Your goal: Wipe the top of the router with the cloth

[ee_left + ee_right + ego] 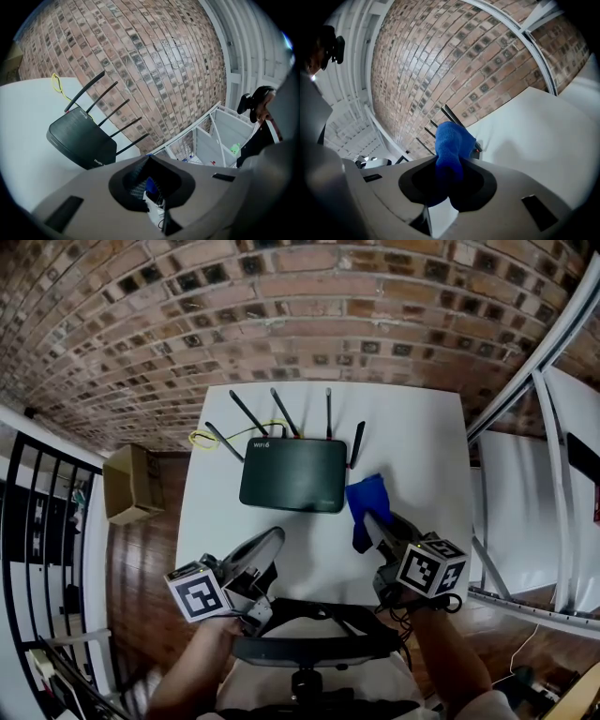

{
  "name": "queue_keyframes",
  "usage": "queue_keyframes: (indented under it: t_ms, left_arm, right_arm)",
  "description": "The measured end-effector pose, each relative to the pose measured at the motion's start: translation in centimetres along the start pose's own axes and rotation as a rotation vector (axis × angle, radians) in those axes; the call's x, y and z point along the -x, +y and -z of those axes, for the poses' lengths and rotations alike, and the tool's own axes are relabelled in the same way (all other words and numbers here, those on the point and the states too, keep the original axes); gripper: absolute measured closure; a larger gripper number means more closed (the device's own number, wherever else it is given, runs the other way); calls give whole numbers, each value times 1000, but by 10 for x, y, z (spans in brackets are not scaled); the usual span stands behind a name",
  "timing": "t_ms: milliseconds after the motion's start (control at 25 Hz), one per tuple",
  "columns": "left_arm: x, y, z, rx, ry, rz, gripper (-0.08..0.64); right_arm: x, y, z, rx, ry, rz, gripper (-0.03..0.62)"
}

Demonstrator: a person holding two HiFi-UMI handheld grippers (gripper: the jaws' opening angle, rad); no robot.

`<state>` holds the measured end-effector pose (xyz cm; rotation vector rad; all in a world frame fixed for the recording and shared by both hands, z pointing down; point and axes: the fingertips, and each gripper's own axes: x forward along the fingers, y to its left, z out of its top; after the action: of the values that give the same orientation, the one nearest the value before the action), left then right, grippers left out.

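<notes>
The black router lies flat in the middle of the white table, its antennas pointing toward the brick wall. My right gripper is shut on a blue cloth, which hangs just off the router's right edge, above the table. In the right gripper view the cloth fills the jaws and hides most of the router. My left gripper hovers near the table's front edge, short of the router, its jaws together and empty.
A yellow cable loops at the router's back left. A cardboard box sits on the wooden floor to the left, beside a black railing. A white metal frame stands to the right. The brick wall is behind the table.
</notes>
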<state>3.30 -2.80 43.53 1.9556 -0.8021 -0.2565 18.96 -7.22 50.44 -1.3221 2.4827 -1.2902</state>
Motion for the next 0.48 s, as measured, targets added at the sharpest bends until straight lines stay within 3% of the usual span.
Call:
queue_keyframes:
  t_ms: [240,480]
  left_arm:
    - [15,-1,-3,-6,3,31,543]
    - [50,5,-2,19,3,39,543]
  right_arm:
    - [1,23,-1,-13,-44,-24,479]
    - [1,56,21,-7,-41,8,479]
